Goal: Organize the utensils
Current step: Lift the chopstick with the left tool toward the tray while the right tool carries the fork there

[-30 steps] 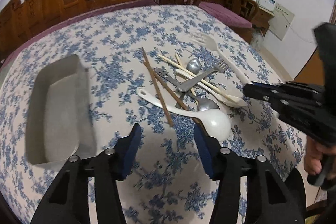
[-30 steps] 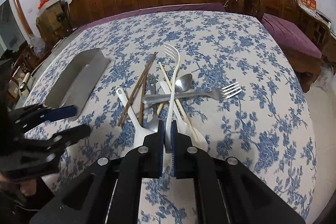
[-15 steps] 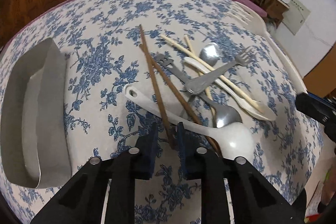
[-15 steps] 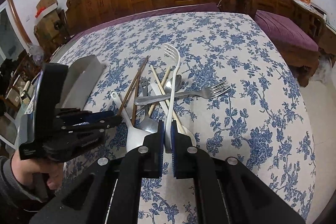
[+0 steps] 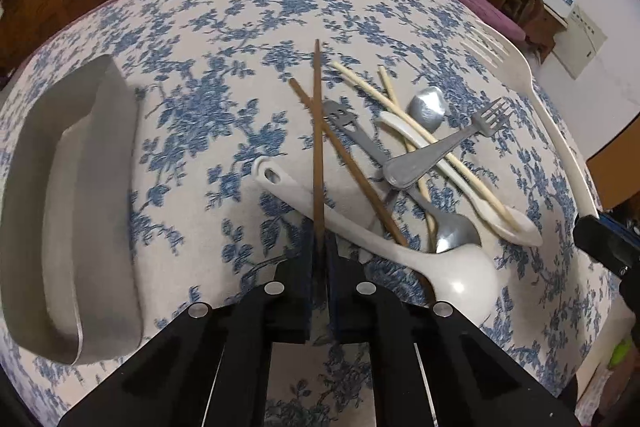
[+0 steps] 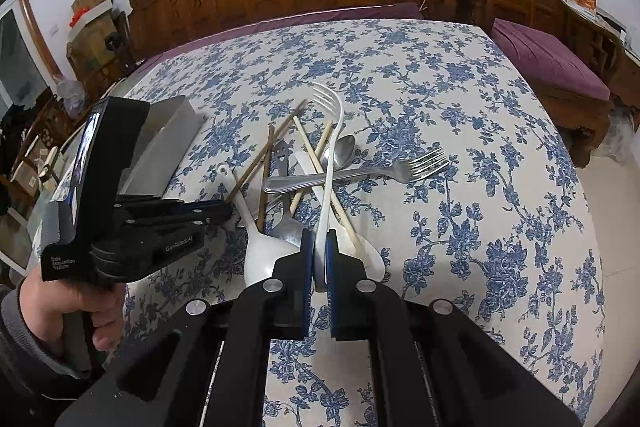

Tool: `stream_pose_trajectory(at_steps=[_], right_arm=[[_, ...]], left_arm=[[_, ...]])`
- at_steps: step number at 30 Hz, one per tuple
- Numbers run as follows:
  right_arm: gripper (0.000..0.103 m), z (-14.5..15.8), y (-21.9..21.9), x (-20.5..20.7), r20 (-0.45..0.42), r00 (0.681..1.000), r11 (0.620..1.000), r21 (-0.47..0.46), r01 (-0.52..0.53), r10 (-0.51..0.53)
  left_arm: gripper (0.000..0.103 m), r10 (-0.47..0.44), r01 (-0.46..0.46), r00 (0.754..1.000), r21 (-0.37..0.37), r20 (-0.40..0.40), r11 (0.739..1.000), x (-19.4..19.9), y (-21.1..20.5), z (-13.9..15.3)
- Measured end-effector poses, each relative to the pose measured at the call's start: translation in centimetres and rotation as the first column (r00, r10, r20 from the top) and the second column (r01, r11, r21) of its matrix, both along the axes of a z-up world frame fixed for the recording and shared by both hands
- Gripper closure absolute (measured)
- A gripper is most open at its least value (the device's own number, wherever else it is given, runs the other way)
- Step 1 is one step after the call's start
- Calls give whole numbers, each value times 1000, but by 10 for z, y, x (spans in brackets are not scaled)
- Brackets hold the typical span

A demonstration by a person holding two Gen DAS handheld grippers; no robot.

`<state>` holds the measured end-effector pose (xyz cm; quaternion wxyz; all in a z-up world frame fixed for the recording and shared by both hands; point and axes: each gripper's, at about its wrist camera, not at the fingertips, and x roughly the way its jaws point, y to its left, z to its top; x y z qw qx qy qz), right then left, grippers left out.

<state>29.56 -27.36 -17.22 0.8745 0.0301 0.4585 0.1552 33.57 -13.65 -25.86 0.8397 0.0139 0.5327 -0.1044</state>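
Soft, even indoor light fills both wrist views, leaving only faint shadows under the utensils and a mild sheen on the metal fork (image 6: 416, 169) and spoon (image 5: 427, 107). Fisheye distortion bows the desk (image 6: 460, 99) into a dome and blackens the corners. Focus stays mostly sharp, with slight blur along the brown chopsticks (image 5: 318, 147).

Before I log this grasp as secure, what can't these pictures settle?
- Left wrist view: the dark chopstick disappears between the left gripper pads, so its near end is hidden.
- Right wrist view: the white fork handle end is hidden inside the right gripper.
- Metal tray: largely blocked by the left gripper.
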Motion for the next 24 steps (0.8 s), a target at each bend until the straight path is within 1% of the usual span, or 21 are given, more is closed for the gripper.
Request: stream_pose_trajectory(at_steps=[5, 14, 20, 24], right_arm=[[96, 4, 4, -3, 12, 1000, 1000, 3, -9, 9], [96, 17, 23, -12, 46, 998, 999, 12, -48, 47], [96, 23, 38, -18, 59, 996, 997, 19, -75, 74], [96, 32, 48, -20, 76, 993, 996, 23, -92, 90]], left_arm=[[99, 17, -17, 1000, -11, 22, 1000, -13, 15, 10], [98, 34, -31, 995, -30, 89, 999, -31, 39, 46], [98, 38, -33, 992, -41, 121, 999, -41, 57, 66], [98, 41, -37, 990, -35, 138, 999, -46, 71, 75]])
